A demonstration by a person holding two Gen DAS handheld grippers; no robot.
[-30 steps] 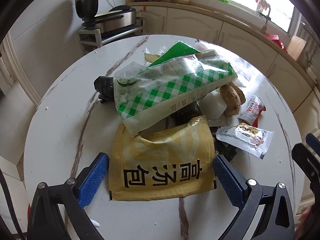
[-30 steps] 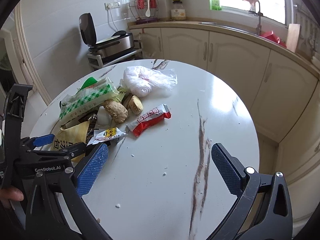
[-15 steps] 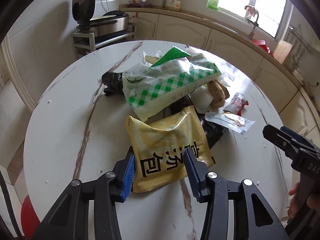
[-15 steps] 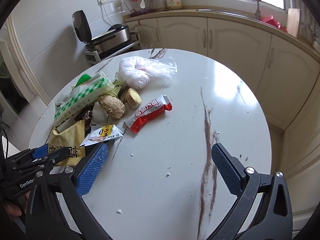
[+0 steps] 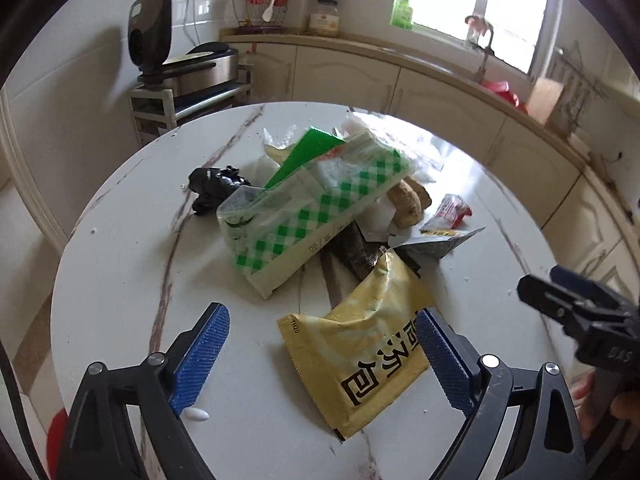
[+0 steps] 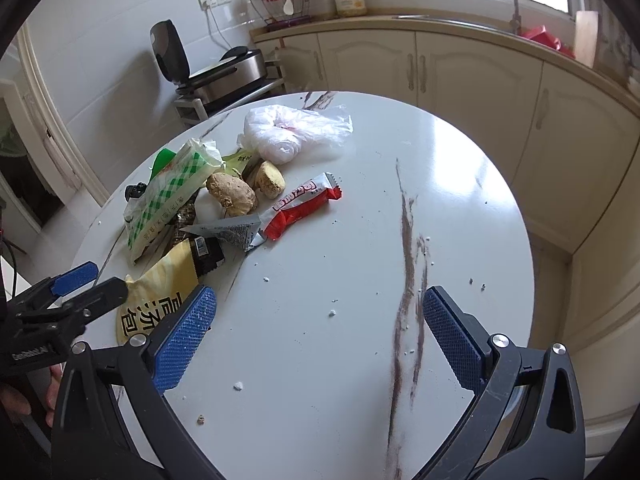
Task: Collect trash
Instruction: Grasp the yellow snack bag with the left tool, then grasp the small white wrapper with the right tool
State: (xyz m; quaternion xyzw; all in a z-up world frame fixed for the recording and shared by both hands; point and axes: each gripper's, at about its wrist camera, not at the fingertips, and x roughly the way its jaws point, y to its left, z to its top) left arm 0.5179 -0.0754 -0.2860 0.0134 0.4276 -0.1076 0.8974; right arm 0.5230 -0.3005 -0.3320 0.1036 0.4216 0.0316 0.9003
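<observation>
On my right the round table [image 6: 460, 200] lies open, only crumbs on it, so the right gripper [image 6: 316, 336] has bare top all round. The trash pile crowds the left half: a green-checked bag [image 5: 316, 216] props over dark wrappers, ginger pieces [image 6: 232, 194] and a red wrapper [image 6: 304, 210] fringe it. The yellow packet [image 5: 360, 356] lies between my left gripper's [image 5: 320, 360] opening jaws, against the right pad.

yellow packet [image 5: 360, 356]: large black characters "高汤包", small "TH20" at one corner
left gripper [image 6: 56, 304] body: white "GenRobot.AI"
right gripper [image 5: 592, 328] body: "DAS", partly cut off
green-checked bag [image 5: 308, 216]: small characters, too blurred to read
red-and-white wrapper [image 6: 300, 208]: red characters, unreadable
</observation>
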